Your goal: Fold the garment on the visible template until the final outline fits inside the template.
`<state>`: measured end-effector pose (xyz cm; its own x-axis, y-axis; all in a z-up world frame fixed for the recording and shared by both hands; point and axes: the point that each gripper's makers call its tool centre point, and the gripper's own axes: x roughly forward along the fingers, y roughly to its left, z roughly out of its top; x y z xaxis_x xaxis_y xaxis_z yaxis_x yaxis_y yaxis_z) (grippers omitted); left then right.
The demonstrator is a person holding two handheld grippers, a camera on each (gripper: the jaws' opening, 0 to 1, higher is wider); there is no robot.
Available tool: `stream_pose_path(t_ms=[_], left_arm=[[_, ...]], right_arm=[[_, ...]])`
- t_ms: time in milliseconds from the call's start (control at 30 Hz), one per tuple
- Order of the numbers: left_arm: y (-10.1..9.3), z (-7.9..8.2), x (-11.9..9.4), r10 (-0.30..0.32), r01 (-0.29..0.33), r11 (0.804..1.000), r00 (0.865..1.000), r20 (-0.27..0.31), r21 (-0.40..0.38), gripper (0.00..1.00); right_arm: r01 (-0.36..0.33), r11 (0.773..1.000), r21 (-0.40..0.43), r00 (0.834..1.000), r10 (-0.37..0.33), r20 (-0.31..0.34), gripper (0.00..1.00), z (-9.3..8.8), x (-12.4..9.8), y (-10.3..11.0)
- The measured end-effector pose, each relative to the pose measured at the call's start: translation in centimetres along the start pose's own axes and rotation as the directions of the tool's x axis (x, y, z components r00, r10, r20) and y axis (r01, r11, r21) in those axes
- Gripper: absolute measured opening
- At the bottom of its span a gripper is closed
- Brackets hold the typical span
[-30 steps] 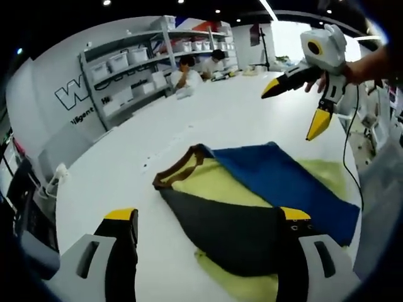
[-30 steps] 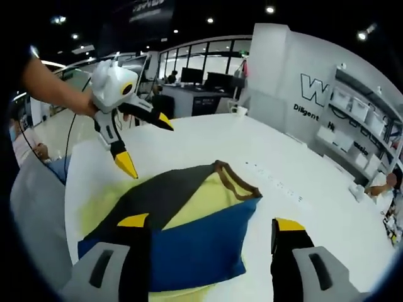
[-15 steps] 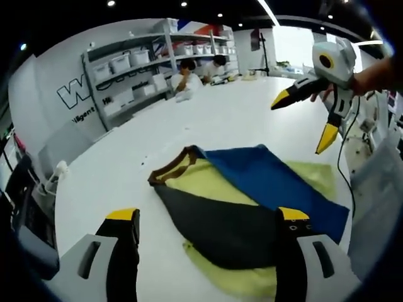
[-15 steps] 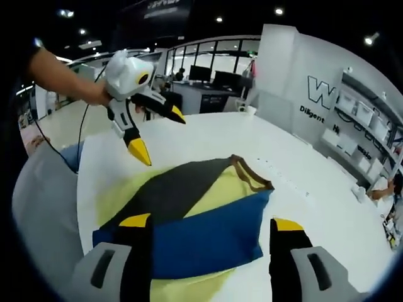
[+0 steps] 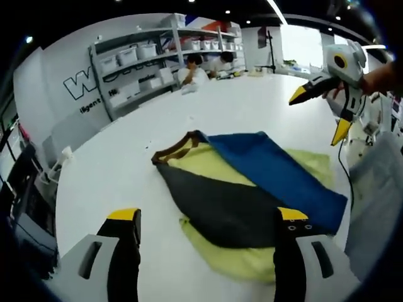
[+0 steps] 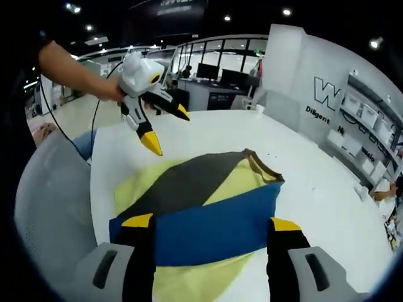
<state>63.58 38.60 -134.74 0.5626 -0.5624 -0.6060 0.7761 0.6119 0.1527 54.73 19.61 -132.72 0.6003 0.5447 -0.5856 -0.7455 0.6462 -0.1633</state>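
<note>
Lying flat on the white table [image 5: 189,107], a folded yellow-blue-charcoal garment [image 5: 245,201]; both tongs [image 5: 208,217] [image 6: 211,221] gape empty

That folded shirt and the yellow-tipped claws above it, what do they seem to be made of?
The garment looks like soft matte knit fabric in yellow, blue and dark grey panels: it drapes flat, creases at the folds and has a ribbed brown collar. The left gripper and right gripper look like hard moulded plastic, with smooth white bodies and glossy yellow tips. The table seems smooth white laminate, though that's a guess.
</note>
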Motion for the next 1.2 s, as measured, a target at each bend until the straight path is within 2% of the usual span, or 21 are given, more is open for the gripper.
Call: stream_pose_path(t_ms=[300, 367, 467, 533, 700, 933, 1200], left_arm=[[-0.7, -1.3, -1.0, 0.009, -0.009, 1.000, 1.000, 0.000, -0.020, 0.92], [-1.0, -1.6, -1.2, 0.010, -0.010, 1.000, 1.000, 0.000, -0.022, 0.91], [-1.7, -1.6, -1.4, -0.003, 0.003, 1.000, 1.000, 0.021, -0.025, 0.92], [-2.1, -1.7, -1.4, -0.003, 0.003, 1.000, 1.000, 0.022, -0.001, 0.92], [-2.8, -1.6, -1.5, -0.016, 0.016, 1.000, 0.999, 0.031, 0.005, 0.91], [-3.2, -1.6, -1.7, -0.012, 0.012, 1.000, 0.999, 0.040, 0.012, 0.92], [-3.5, -2.1, -1.7, -0.011, 0.012, 1.000, 0.999, 0.042, -0.019, 0.92]], right_arm=[[-0.042, 0.999, 0.011, 0.999, 0.042, -0.008, 0.66, -0.7, -0.1, 3.2], [-0.054, 0.998, -0.018, 0.998, 0.054, -0.012, 0.66, -0.7, 0.0, 4.1], [-0.067, 0.998, -0.016, 0.998, 0.067, -0.022, 0.61, -0.8, 0.3, 5.1], [-0.087, 0.996, -0.030, 0.996, 0.086, -0.040, 0.57, -1.1, 0.6, 6.0], [-0.127, 0.992, -0.027, 0.991, 0.126, -0.051, 0.54, -1.5, 1.1, 7.9], [-0.196, 0.978, -0.066, 0.977, 0.189, -0.099, 0.47, -2.9, 2.1, 11.3], [-0.264, 0.961, -0.080, 0.957, 0.251, -0.147, 0.41, -4.4, 2.9, 13.8]])
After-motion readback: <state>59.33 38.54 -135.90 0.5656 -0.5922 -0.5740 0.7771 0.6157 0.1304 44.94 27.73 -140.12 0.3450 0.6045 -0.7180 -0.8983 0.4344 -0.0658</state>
